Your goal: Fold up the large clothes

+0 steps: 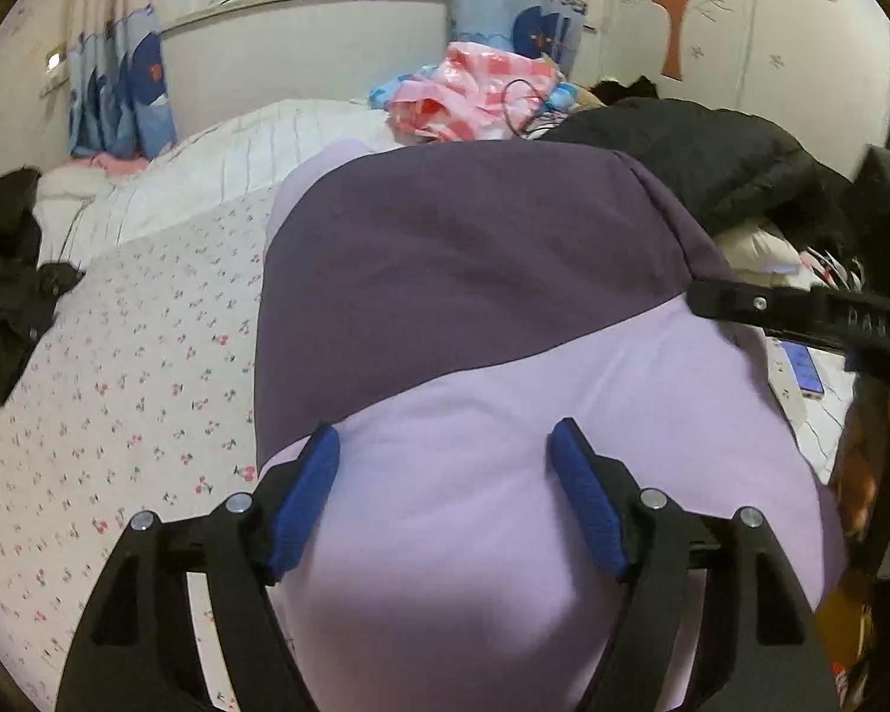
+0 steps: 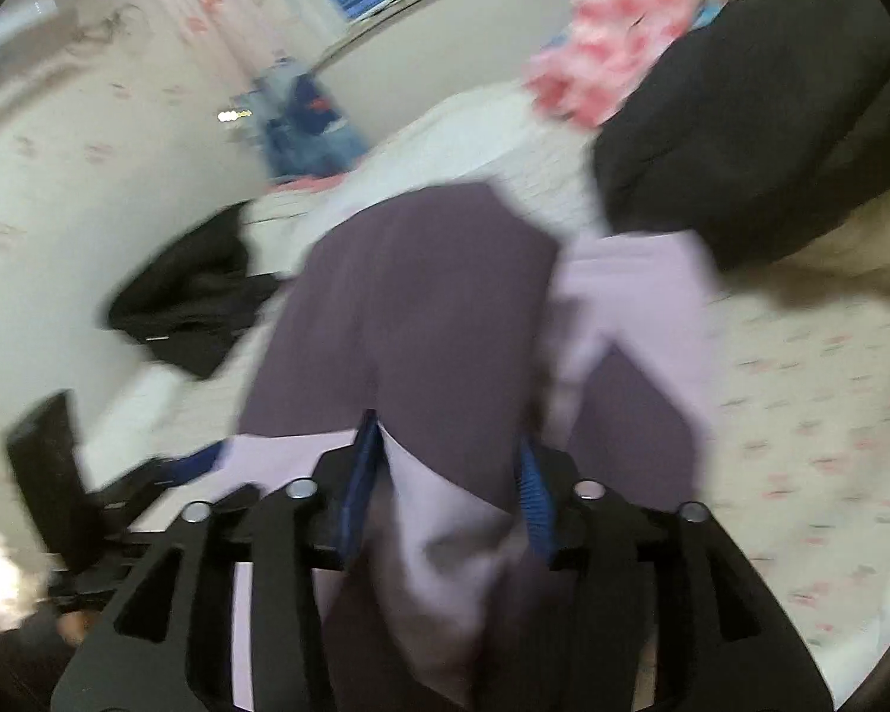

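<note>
The left gripper (image 1: 445, 492) is held wide open above the two-tone purple garment (image 1: 474, 308). Its blue pads (image 1: 305, 504) are spread apart, and only the light purple cloth is seen between them, lying flat below. Nothing is gripped.

The right gripper (image 2: 448, 492) is open about halfway. A bunched fold of the garment (image 2: 421, 320) is seen between its blue pads (image 2: 534, 498). The picture is blurred, so it cannot be told if the cloth is pinched.

The garment is spread on the flowered bed sheet (image 1: 118, 391). Its dark purple part lies farther away, and its left edge is straight. Open sheet is seen to the left of it. A black coat (image 1: 700, 160) is piled beside its far right corner. Another dark garment (image 1: 0, 285) lies at the left edge of the bed. A pink checked cloth (image 1: 474, 89) is heaped by the far wall.
</note>
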The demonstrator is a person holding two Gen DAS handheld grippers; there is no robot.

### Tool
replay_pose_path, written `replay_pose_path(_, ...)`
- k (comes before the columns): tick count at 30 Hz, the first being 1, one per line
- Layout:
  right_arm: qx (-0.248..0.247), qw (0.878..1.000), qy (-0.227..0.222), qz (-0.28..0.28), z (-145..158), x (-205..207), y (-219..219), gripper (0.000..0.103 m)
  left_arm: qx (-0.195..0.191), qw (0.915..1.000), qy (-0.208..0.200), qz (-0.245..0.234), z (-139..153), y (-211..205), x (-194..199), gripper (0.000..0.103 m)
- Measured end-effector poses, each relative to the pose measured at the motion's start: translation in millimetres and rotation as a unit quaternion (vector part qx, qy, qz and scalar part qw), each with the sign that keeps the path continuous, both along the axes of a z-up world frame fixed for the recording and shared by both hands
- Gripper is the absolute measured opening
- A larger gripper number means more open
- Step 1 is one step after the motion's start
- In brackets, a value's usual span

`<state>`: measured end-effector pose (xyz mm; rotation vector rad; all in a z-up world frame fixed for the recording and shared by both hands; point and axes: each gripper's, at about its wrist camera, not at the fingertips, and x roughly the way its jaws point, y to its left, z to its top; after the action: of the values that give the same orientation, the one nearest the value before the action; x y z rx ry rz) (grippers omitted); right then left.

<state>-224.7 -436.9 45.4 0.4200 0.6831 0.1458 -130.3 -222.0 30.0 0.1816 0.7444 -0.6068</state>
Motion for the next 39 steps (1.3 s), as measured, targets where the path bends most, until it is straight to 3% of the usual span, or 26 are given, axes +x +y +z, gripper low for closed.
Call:
replay_pose_path(1,-0.014,1.0,0.003,-0.025,-11,2,-1,0.064,-0.002,1.0,-0.003,0.002,-4,-2,-2,0.072)
replay_pose_path(4,0.038,0.999,0.011,-0.036,-51,21,-4,0.071,0.009,0.9998,-0.013,0.01,0,1,-7,0.072)
replay_pose_path(6,0.042,0.999,0.009,-0.033,-51,24,-4,0.071,-0.021,0.9995,0.016,0.015,6,22,3,0.072)
replay_pose_path(7,0.022,0.999,0.006,-0.036,-44,23,-3,0.071,-0.04,0.998,0.029,0.04,9,41,9,0.073)
replay_pose_path(10,-0.001,0.999,0.001,-0.039,-37,18,2,0.074,-0.102,0.9863,0.101,0.081,-1,93,36,0.078)
replay_pose_path(12,0.024,0.999,0.002,-0.037,-45,20,-5,0.08,-0.145,0.9717,0.173,0.071,-21,110,57,0.086)
replay_pose_path(14,0.063,0.998,-0.008,-0.028,-54,29,-8,0.083,-0.19,0.9502,0.242,0.049,-49,113,75,0.097)
replay_pose_path(17,0.085,0.996,-0.021,-0.01,-62,36,-12,0.087,-0.262,0.9033,0.338,-0.027,-78,102,85,0.097)
replay_pose_path(19,0.084,0.996,-0.026,0.005,-62,46,-3,0.087,-0.218,0.9295,0.294,-0.048,-66,89,73,0.098)
replay_pose_path(22,0.088,0.996,-0.028,0.019,-50,67,16,0.088,-0.217,0.9367,0.271,-0.046,-48,102,70,0.097)
replay_pose_path(24,0.117,0.991,-0.04,0.044,-39,93,49,0.088,-0.206,0.9508,0.231,-0.022,-24,129,71,0.097)
replay_pose_path(28,0.131,0.982,-0.06,0.126,-24,140,134,0.088,-0.159,0.9715,0.168,0.054,18,203,66,0.097)
replay_pose_path(30,0.119,0.979,-0.03,0.165,-37,171,189,0.088,-0.134,0.9721,0.168,0.095,17,235,65,0.097)
replay_pose_path(31,0.107,0.979,-0.01,0.174,-46,181,205,0.089,-0.123,0.9667,0.191,0.118,4,254,68,0.097)
replay_pose_path(33,0.079,0.978,0.021,0.191,-63,193,233,0.09,-0.12,0.947,0.254,0.156,-33,286,76,0.097)
replay_pose_path(34,0.07,0.978,0.023,0.194,-62,193,237,0.09,-0.124,0.9476,0.249,0.157,-35,292,74,0.097)
replay_pose_path(35,0.048,0.98,0.021,0.191,-58,187,237,0.09,-0.115,0.9537,0.226,0.161,-29,294,69,0.097)
replay_pose_path(37,0.025,0.985,0.022,0.171,-56,173,224,0.09,-0.08,0.9671,0.148,0.191,-2,290,59,0.097)
replay_pose_path(39,0.019,0.985,0.033,0.166,-58,165,213,0.09,-0.069,0.976,0.096,0.183,23,274,57,0.097)
